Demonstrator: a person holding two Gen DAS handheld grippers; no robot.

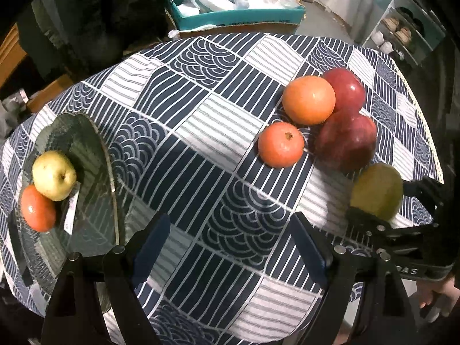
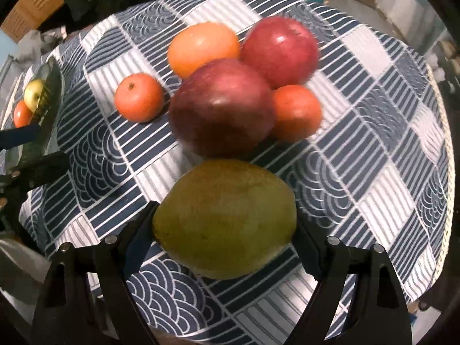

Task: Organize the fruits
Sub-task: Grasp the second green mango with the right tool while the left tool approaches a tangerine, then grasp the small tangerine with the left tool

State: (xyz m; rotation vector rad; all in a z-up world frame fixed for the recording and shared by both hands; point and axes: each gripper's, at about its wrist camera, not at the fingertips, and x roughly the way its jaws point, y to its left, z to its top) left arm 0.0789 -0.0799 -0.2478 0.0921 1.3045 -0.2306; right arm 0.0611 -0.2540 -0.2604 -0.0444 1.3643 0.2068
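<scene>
1. Right now the right hand-held gripper [image 2: 225,231] pinches a green pear [image 2: 225,218], one finger pressed against each side of it, just above the tabletop [image 2: 373,132].
2. Meanwhile the left hand-held gripper [image 1: 230,238] stands spread wide with nothing between its fingers, over bare patterned cloth.
3. Just beyond the pear lies a cluster of fruit: two dark red apples [image 2: 221,106], touching each other, with a large orange fruit [image 2: 202,49] against them and a small orange fruit [image 2: 297,112] tucked on their right.
4. Another small orange fruit [image 2: 139,97] sits slightly apart, left of the cluster.
5. Farther left, a glass plate [image 1: 86,149] holds a yellow apple [image 1: 53,175] touching one more orange fruit [image 1: 37,208].
6. Beyond the tabletop's far edge stands a teal box [image 1: 238,18] filled with plastic bags.
</scene>
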